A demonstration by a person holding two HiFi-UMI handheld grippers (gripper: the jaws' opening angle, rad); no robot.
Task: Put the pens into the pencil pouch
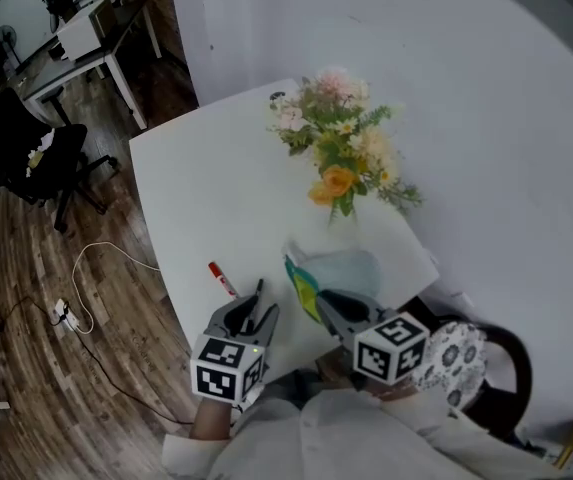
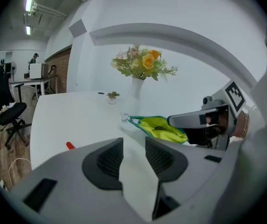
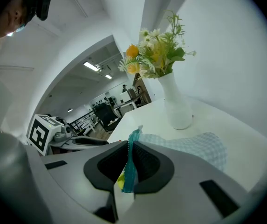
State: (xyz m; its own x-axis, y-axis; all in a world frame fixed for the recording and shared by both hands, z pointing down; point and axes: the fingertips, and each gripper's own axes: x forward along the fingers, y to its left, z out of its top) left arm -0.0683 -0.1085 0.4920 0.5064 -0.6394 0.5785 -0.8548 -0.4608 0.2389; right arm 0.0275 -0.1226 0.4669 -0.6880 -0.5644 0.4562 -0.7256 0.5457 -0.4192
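Note:
A light-blue checked pencil pouch (image 1: 344,271) with a yellow-green lining and a teal zip edge lies near the table's front edge. My right gripper (image 3: 129,164) is shut on that zip edge and holds the pouch's mouth (image 2: 161,128) up. In the head view the right gripper (image 1: 324,302) sits at the pouch's near end. A red pen (image 1: 223,279) lies on the table to the left of the pouch, and its tip (image 2: 70,145) shows past my left jaw. My left gripper (image 1: 259,294) hovers between pen and pouch, open (image 2: 133,160), with nothing between its pads.
A white vase of flowers (image 1: 341,158) stands behind the pouch, close to the wall. A small potted plant (image 2: 112,96) sits at the table's (image 1: 206,188) far end. A patterned chair (image 1: 461,360) is on my right. Cables and office chairs (image 1: 36,163) are on the wooden floor to the left.

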